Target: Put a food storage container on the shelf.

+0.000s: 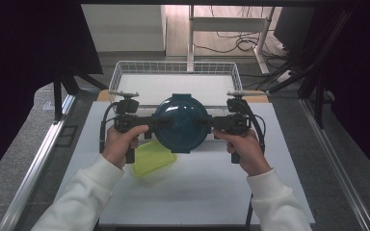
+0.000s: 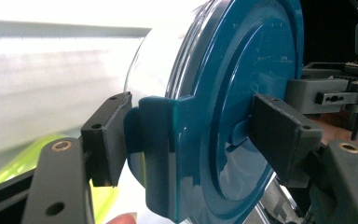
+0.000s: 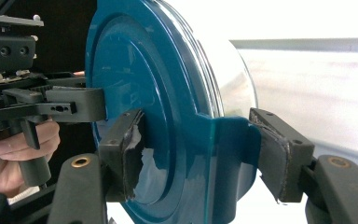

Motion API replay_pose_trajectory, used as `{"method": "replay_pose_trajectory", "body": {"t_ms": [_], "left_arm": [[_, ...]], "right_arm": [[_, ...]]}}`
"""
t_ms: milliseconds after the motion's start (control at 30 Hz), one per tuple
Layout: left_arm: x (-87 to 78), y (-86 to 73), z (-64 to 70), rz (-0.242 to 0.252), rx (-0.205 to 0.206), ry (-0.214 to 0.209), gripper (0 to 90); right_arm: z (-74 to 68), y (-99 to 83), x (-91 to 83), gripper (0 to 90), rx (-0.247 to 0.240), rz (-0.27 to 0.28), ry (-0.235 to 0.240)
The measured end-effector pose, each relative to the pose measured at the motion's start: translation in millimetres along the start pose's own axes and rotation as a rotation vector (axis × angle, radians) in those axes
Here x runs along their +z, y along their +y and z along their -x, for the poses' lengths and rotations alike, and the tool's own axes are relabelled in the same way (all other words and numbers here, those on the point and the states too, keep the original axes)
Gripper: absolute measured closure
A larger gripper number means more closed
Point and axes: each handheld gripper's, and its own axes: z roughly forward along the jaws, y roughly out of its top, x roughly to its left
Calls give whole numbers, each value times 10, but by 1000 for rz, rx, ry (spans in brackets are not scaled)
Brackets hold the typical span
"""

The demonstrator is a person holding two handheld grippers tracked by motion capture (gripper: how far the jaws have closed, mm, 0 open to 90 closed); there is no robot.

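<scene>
Teal-lidded container (image 1: 180, 124) aloft between left gripper (image 1: 147, 124) and right gripper (image 1: 215, 124), each clamped on a side latch.

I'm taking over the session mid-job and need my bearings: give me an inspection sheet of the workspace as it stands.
Surface: white table, bare in front of the hands.
Job's things: round container with teal lid held up between both grippers, above the table; clear body under the lid in the gripper views.
Clutter: yellow-green tray on the table beneath the left hand; white wire basket at the far edge.
Grippers: left gripper clamps the lid's left clip tab; right gripper clamps the right tab. Right gripper's finger pads look frayed.
Cables: one trails from each gripper; loose cables on the floor beyond.
Surroundings: dark curtains either side, metal frame legs.
</scene>
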Motion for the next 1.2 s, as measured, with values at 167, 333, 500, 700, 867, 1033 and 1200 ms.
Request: {"method": "replay_pose_trajectory", "body": {"t_ms": [167,333,500,700,867,1033,1200], "left_arm": [[-27,190,3,10,8,-9,313],[-49,381,3,19,22,-11,314],[-39,542,-20,21,24,-9,314],[-23,728,-55,30,31,-11,313],[-20,886,-76,33,30,-7,312],[-14,1036,-98,21,46,0,312],[23,1129,-135,24,44,7,312]], "right_arm": [[-48,167,-20,376,-5,11,-9],[-82,360,-32,375,-16,20,-14],[-71,524,-11,375,-18,26,-12],[-58,692,15,374,-17,28,-17],[-48,855,39,374,-15,28,-16],[-27,991,70,373,-9,24,-12],[20,1079,115,370,10,10,-5]]}}
